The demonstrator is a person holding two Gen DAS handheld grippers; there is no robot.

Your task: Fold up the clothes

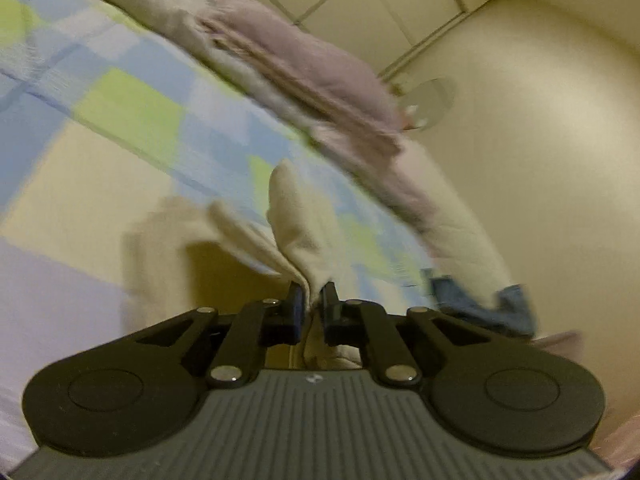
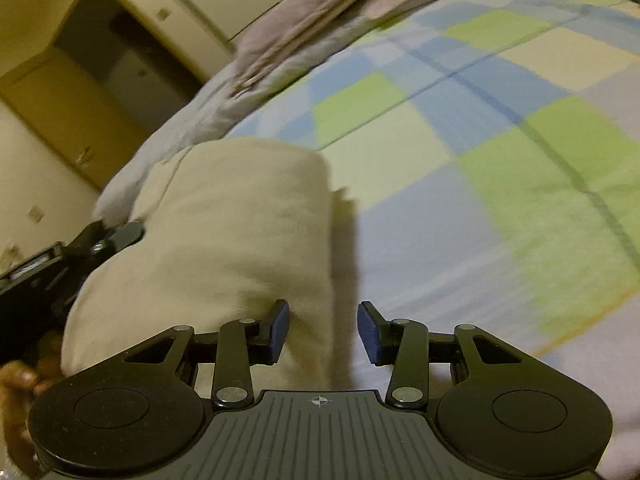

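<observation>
1. Checked cotton in blue, lime green and pale yellow covers the bed, the largest thing in both views and the landmark for all that follows. Both pictures are motion-blurred.
2. Along the bed's far edge lies a rumpled ridge of lilac-grey bedding; beyond it are cream walls and cupboard doors.
3. Cream garment, the piece being folded, lies on the bed near its close edge, in a thick, soft bundle. It looks fleecy, light and limp: likely to sag and slide open unless held at two points. A hem or corner seems the surest place to grip, not the bulky middle.
4. Blue denim item lies crumpled at the bed's side, right of the cream garment in the left wrist view.
5. Left gripper is pressed together, pinching a raised fold of the cream garment above the bed.
6. Right gripper is spread about halfway, over the bundle's right edge; one pad is at the cloth, the other over the bedspread, nothing pinched.
7. No brand, label or readable writing shows; only a small crosshair mark on each gripper body.
</observation>
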